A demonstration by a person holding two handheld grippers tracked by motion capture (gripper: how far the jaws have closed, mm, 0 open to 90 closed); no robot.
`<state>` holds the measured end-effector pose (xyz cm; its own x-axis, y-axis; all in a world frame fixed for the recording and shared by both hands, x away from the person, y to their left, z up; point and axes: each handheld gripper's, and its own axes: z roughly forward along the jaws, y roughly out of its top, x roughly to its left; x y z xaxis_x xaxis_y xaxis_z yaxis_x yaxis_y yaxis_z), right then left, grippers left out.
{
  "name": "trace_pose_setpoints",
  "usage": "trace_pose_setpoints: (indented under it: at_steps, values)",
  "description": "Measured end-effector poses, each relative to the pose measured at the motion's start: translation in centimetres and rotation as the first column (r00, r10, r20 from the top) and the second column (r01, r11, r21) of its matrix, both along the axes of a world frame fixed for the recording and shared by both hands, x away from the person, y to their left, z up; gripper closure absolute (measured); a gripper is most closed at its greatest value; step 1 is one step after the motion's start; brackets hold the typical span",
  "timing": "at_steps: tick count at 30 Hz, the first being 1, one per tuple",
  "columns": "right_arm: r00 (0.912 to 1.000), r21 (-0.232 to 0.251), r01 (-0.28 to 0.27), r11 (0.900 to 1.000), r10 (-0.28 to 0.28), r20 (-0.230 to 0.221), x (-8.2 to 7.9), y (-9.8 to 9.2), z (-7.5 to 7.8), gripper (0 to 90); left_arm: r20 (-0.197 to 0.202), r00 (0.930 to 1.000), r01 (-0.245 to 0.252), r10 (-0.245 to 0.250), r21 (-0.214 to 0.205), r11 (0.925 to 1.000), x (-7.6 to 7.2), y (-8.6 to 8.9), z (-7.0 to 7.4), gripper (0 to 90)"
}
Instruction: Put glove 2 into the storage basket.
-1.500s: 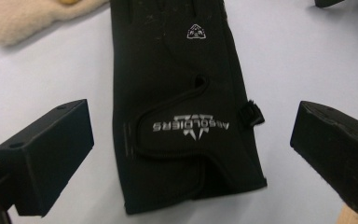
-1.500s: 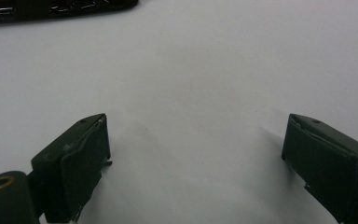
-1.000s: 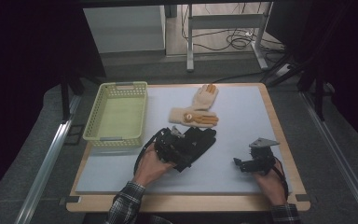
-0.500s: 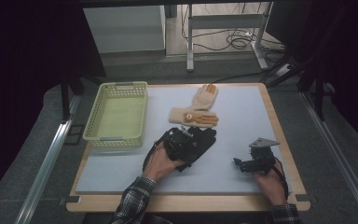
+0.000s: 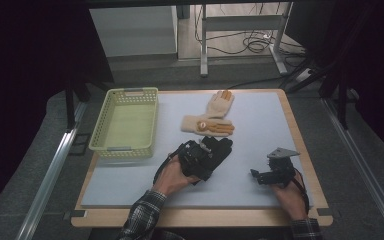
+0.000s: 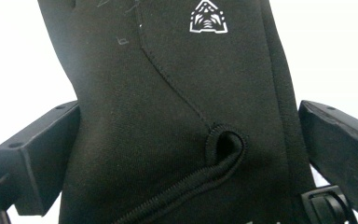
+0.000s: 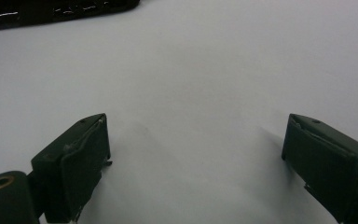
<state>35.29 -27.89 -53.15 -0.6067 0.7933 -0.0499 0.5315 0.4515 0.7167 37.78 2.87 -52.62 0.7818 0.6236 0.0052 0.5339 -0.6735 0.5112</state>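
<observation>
Left tool nudged forward, jaws apart around black glove, right tool spread wide over mat

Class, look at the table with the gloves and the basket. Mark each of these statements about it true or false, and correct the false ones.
1. The basket holds a glove. False: it holds nothing.
2. A black glove lies between the left gripper fingers. True.
3. The right gripper is shut on a tan glove. False: it is open over bare mat.
4. Two tan gloves with orange fingers lie beyond the black one. True.
5. The basket stands on the table's right side. False: on its left.
</observation>
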Motion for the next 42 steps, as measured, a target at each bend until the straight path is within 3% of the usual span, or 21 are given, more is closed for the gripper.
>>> trace_pose_setpoints:
  at_steps: [3, 7, 8, 11, 13, 15, 16, 19, 21, 24, 30, 38, 42]
  values:
    - [1.0000, -0.001, 0.000, 1.0000, 0.000, 0.001, 0.0, 0.0, 0.0, 7.3, -0.010, 0.9997, -0.022, 0.022, -0.010, 0.9997, 0.0, 0.0, 0.1, 1.3]
    - [1.0000, -0.001, 0.000, 1.0000, 0.000, 0.001, 0.0, 0.0, 0.0, 7.3, -0.005, 0.9991, -0.042, 0.042, -0.013, 0.9990, -0.1, 0.4, 0.5, 19.6]
    - [1.0000, -0.001, 0.000, 1.0000, 0.000, 0.001, 0.0, 0.0, 0.0, 7.3, 0.000, 0.9988, -0.049, 0.049, -0.016, 0.9987, 0.0, 0.5, 0.6, 19.6]
    - [1.0000, -0.001, 0.000, 1.0000, 0.000, 0.000, 0.0, 0.0, 0.0, 7.3, 0.016, 0.9977, -0.065, 0.066, -0.024, 0.9976, 0.0, 1.0, 0.9, 41.7]
    - [1.0000, -0.001, 0.000, 1.0000, 0.000, 0.001, 0.0, 0.0, 0.0, 7.3, 0.022, 0.9973, -0.069, 0.069, -0.022, 0.9974, -0.1, 1.1, 1.0, 45.0]
    - [1.0000, -0.001, 0.000, 1.0000, 0.000, 0.001, 0.0, 0.0, 0.0, 7.3, 0.032, 0.9968, -0.072, 0.073, -0.014, 0.9973, -0.2, 1.0, 1.1, 57.7]
    - [1.0000, -0.001, 0.000, 1.0000, 0.000, 0.001, 0.0, 0.0, 0.0, 7.3, 0.032, 0.9968, -0.072, 0.073, -0.014, 0.9973, -0.2, 1.0, 1.1, 59.9]
    - [1.0000, -0.002, 0.000, 1.0000, 0.000, 0.002, 0.0, 0.0, 0.0, 7.3, 0.028, 0.9959, -0.085, 0.086, -0.031, 0.9959, -0.2, 1.2, 1.2, 64.0]
    - [1.0000, -0.002, -0.001, 1.0000, 0.001, 0.001, 0.0, 0.0, 0.0, 7.3, 0.002, 0.9952, -0.097, 0.098, -0.059, 0.9935, 0.0, 1.6, 1.3, 65.7]
    - [1.0000, -0.001, 0.000, 1.0000, 0.000, 0.001, 0.0, 0.0, 0.0, 7.3, -0.018, 0.9936, -0.112, 0.111, -0.067, 0.9914, 0.1, 1.8, 1.6, 65.8]
    - [1.0000, -0.001, 0.000, 1.0000, 0.000, 0.002, 0.0, 0.0, 0.0, 7.3, -0.016, 0.9910, -0.134, 0.133, -0.077, 0.9880, 0.0, 2.2, 2.4, 65.4]
    - [1.0000, -0.002, -0.001, 1.0000, 0.001, 0.002, 0.0, 0.0, 0.0, 7.3, -0.001, 0.9850, -0.172, 0.173, -0.078, 0.9820, 0.7, 3.6, 5.5, 64.3]
    - [1.0000, -0.001, 0.001, 1.0000, -0.001, 0.000, 0.0, 0.0, 0.0, 7.3, 0.014, 0.9780, -0.206, 0.208, -0.092, 0.9742, 1.0, 4.3, 6.9, 64.0]
